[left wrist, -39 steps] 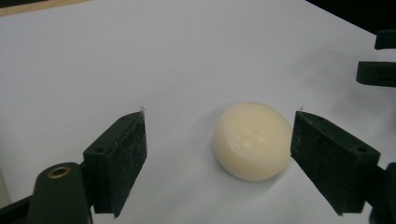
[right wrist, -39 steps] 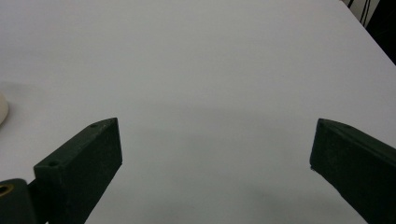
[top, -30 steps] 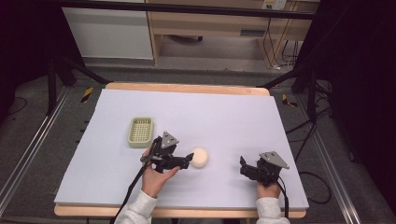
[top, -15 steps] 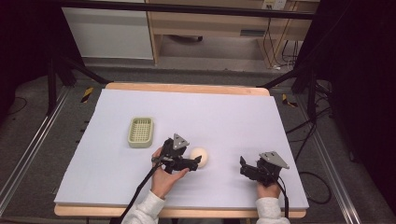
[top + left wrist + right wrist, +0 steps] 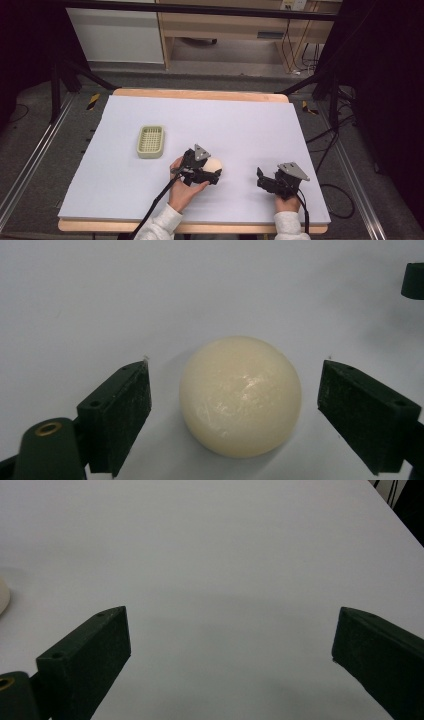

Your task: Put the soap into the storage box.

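Pale worktop (image 5: pixel 125 200), soap dish (image 5: pixel 150 141) to the left. Left gripper (image 5: pixel 235 405) jaws apart, straddling the cream soap (image 5: pixel 241 395) without contact, lined up to clamp. Right gripper (image 5: pixel 230 650) spread wide, parked clear.

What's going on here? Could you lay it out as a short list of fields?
Surface: white table
Held tools: a two-jaw gripper in each hand
Left gripper: open, jaws either side of the cream round soap, not touching it
Right gripper: open, nothing between its jaws
Soap position: lying on the table
Other item: green soap dish, apart from the soap, farther left
Likely next step: left jaws close on the soap
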Motion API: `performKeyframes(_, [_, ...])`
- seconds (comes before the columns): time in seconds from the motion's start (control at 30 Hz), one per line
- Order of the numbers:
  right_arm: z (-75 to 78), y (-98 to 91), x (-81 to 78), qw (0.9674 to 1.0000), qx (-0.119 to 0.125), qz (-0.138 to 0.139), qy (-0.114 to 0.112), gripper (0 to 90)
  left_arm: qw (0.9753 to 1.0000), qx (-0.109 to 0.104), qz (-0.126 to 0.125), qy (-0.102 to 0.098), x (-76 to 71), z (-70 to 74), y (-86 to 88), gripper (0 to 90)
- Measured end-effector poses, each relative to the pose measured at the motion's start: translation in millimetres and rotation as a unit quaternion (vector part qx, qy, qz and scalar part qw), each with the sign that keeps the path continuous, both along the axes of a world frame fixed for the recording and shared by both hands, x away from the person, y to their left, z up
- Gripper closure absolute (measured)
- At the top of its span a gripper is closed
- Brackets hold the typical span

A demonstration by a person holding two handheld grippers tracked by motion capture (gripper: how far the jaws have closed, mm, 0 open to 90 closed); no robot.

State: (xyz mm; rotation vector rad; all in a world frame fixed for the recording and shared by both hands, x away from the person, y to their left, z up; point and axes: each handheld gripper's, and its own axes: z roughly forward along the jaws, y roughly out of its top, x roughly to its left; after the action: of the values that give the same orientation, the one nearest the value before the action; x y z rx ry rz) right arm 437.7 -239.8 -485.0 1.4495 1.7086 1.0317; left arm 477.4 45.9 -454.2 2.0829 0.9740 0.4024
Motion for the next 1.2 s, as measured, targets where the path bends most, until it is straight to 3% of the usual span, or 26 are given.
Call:
performKeyframes(0.5, [-0.1,0.1,0.3,1.0000,-0.001,0.000,0.001,2.7,0.9998,0.012,0.001,0.017,6.2,-10.1,-9.6,13.0])
performKeyframes(1.2, [-0.1,0.4,0.5,1.0000,-0.002,0.000,0.003,2.7,0.9991,0.027,0.006,0.033,9.5,-22.7,-14.6,20.7])
